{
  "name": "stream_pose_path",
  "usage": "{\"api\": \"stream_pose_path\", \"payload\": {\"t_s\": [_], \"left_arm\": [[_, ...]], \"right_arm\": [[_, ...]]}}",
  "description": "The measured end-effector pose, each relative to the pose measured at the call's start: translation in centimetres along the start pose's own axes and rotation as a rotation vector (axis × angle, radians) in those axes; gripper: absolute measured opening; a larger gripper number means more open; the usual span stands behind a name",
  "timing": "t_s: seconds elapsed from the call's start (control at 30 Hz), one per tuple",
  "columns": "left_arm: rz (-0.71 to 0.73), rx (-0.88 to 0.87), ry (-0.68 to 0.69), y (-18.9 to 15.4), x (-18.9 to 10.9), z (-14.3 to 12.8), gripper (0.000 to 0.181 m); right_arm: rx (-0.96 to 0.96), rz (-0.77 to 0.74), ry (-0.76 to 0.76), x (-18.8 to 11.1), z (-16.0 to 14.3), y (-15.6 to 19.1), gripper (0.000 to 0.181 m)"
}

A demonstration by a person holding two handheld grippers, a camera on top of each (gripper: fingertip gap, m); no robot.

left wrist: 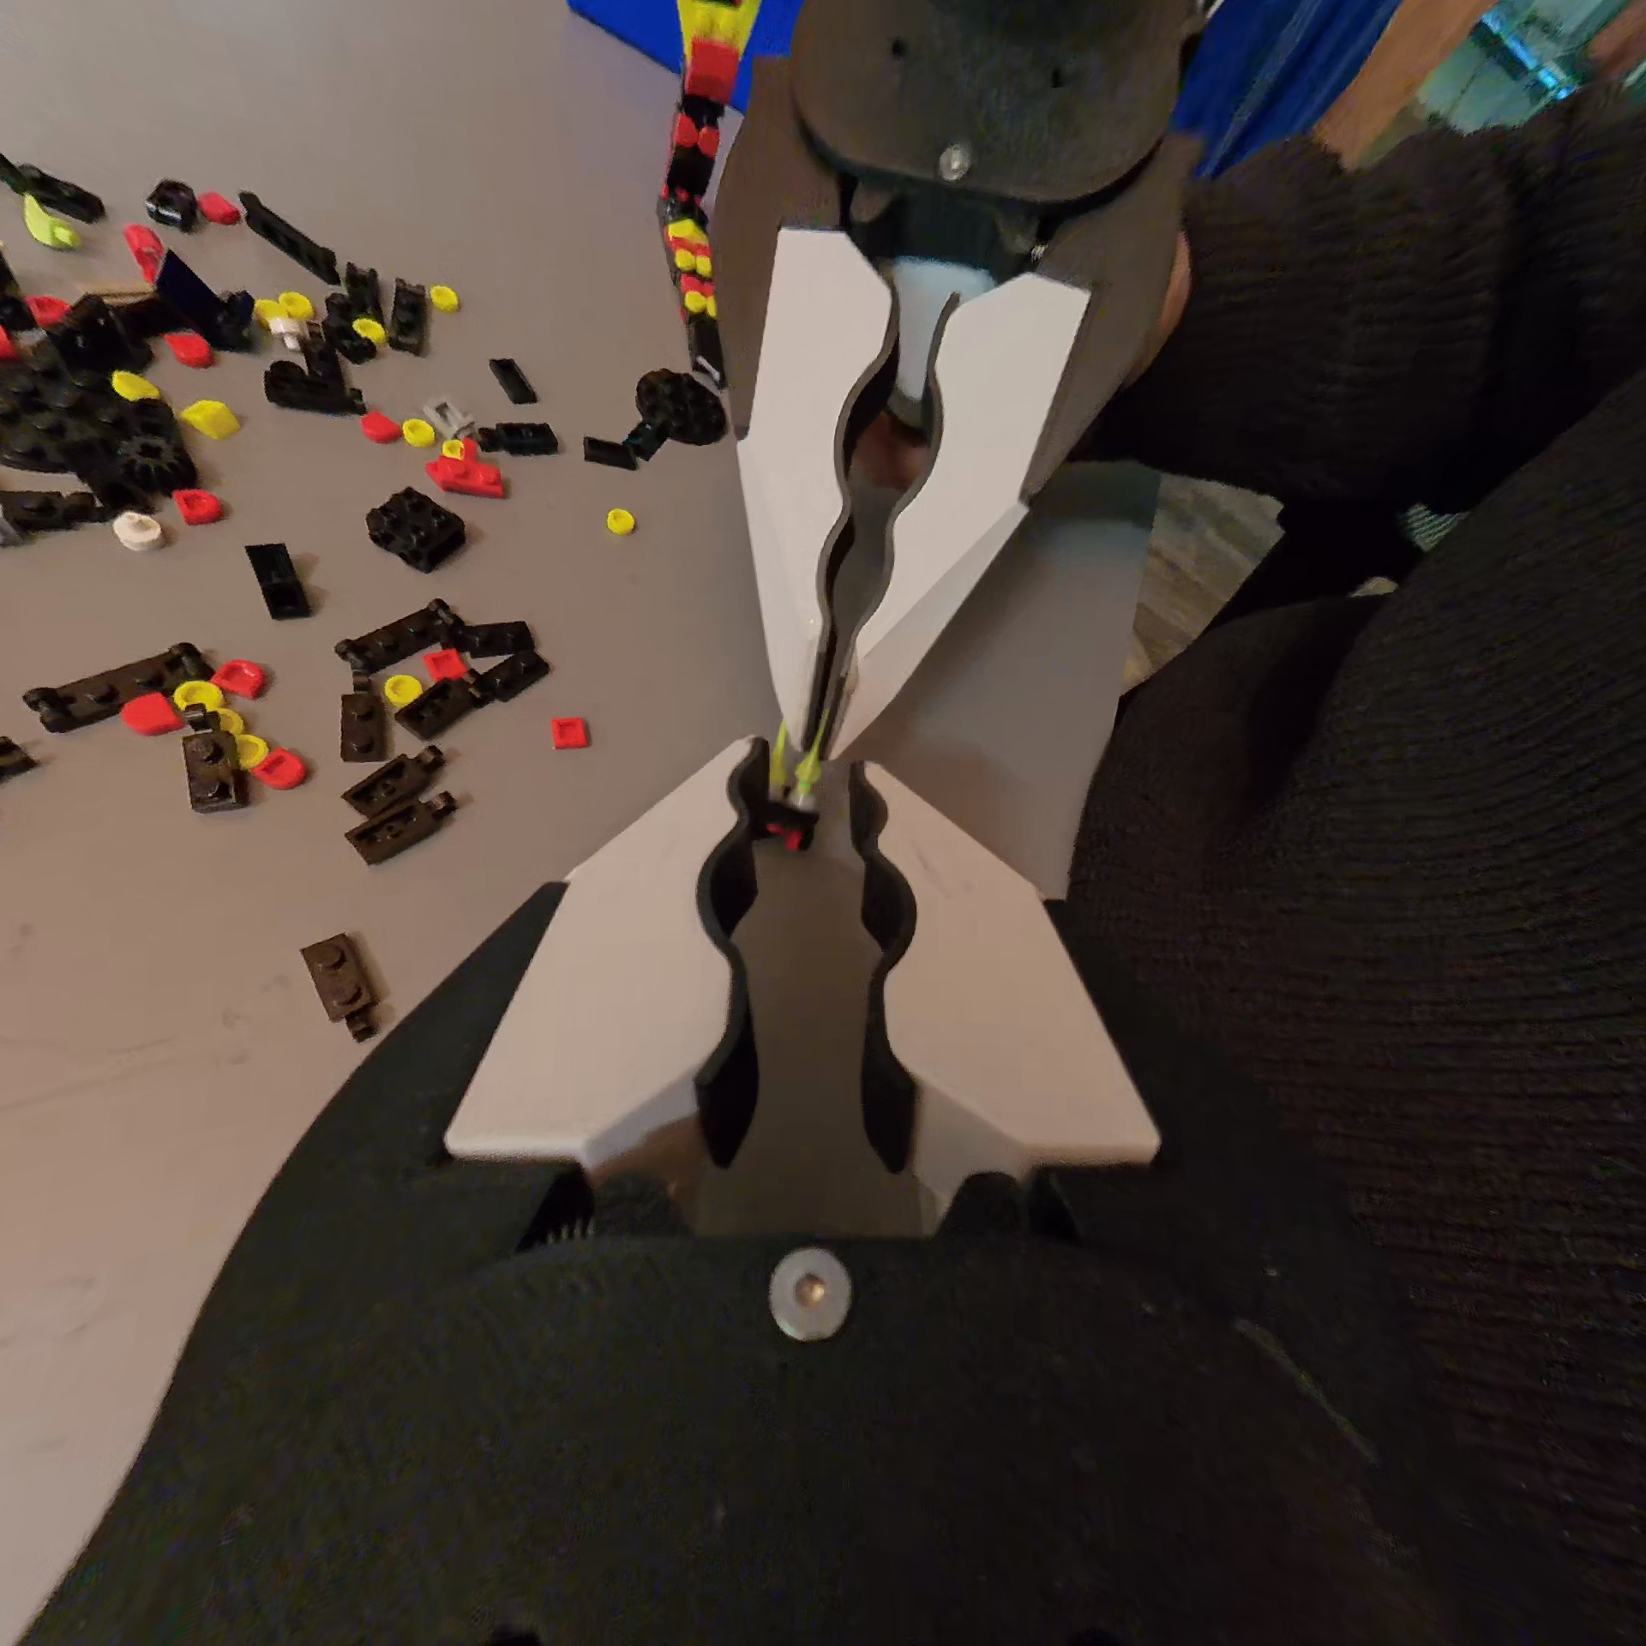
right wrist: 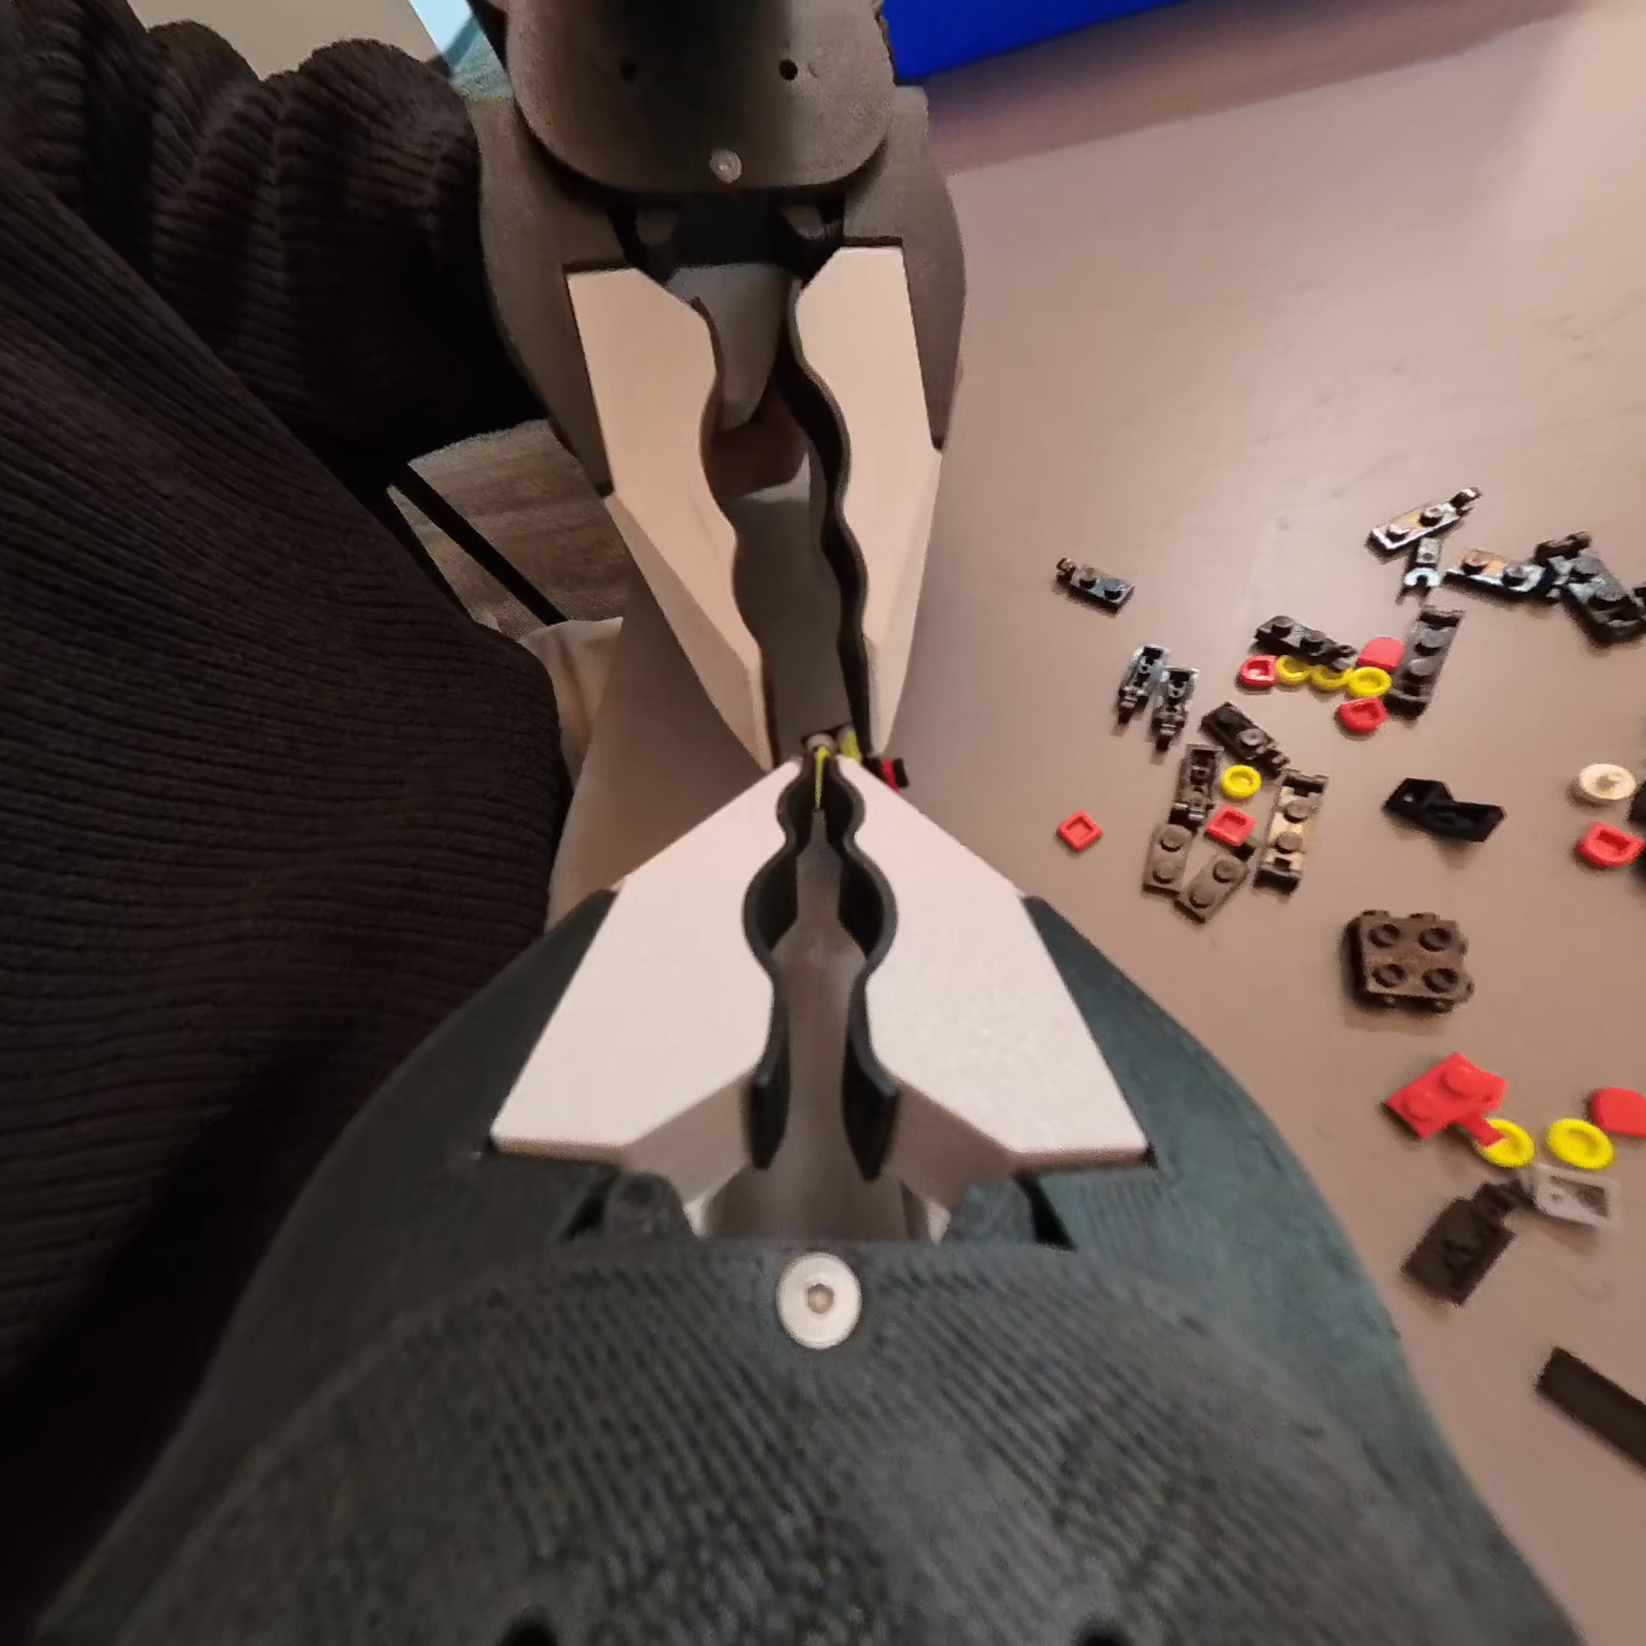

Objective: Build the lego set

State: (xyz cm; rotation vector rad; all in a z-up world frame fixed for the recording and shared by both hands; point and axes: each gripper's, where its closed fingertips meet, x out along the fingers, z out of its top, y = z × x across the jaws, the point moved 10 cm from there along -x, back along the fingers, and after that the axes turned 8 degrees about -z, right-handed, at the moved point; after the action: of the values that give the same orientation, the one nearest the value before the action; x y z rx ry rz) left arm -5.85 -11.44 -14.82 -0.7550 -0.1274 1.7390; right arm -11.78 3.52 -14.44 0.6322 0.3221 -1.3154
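Above the grey table [left wrist: 623, 134], tip to tip, the right gripper [right wrist: 818, 788] pinches a thin lime-yellow piece [right wrist: 817, 784], jaws nearly closed. Facing it, the left gripper [left wrist: 806, 802] stands parted around a small black-and-red piece [left wrist: 788, 824]. Loose bricks [left wrist: 401, 677] lie scattered on the table beside both.

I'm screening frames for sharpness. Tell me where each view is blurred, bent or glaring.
Left wrist view: loose bricks on the grey table look sharp; the wide lens bends the edges; the small piece at the left gripper is tiny. Right wrist view: softer throughout, bricks near the right edge smeared, shiny glints on the far black ones; the right gripper looks fairly crisp.
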Motion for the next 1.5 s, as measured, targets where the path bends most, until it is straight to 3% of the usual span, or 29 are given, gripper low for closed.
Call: {"api": "stream_pose_path", "payload": {"t_s": [0.03, 0.23, 0.43, 0.57, 0.63, 0.77, 1.0, 1.23, 1.5], "left_arm": [[-0.004, 0.002, -0.005, -0.1, -0.1, 0.0, 0.017], [0.026, 0.03, 0.017, 0.3, -0.4, -0.4, 0.033], [0.069, -0.009, -0.034, 1.0, -1.9, -0.3, 0.034], [0.254, -0.015, -0.059, 0.7, -3.1, 0.0, 0.034], [0.454, -0.015, 0.022, 1.3, -3.7, 0.2, 0.034], [0.787, 0.018, 0.361, 2.8, -3.4, 1.4, 0.037], [0.991, 0.131, 0.697, 3.0, 0.3, 4.8, 0.048], [1.035, 0.201, 0.737, 1.5, 1.2, 5.6, 0.048], [0.973, 0.188, 0.718, 0.7, 1.3, 5.3, 0.048]], "right_arm": [[-0.003, -0.004, 0.003, 0.0, -0.1, -0.1, 0.0], [0.008, 0.0, 0.002, 0.1, -0.6, -0.4, 0.0], [0.015, -0.002, -0.033, -0.1, -0.6, -0.7, 0.0], [0.037, -0.005, -0.083, -0.7, -0.4, -0.9, 0.0], [0.042, -0.011, -0.106, -1.1, -0.3, -1.0, 0.0], [0.032, -0.038, -0.135, -1.6, -0.5, -1.7, 0.0], [0.042, -0.044, -0.163, -2.4, -0.6, -1.9, 0.0], [-0.015, -0.091, -0.15, -2.5, -0.5, -1.1, 0.0], [-0.031, -0.134, -0.138, -1.6, -0.2, -0.9, 0.0]]}}
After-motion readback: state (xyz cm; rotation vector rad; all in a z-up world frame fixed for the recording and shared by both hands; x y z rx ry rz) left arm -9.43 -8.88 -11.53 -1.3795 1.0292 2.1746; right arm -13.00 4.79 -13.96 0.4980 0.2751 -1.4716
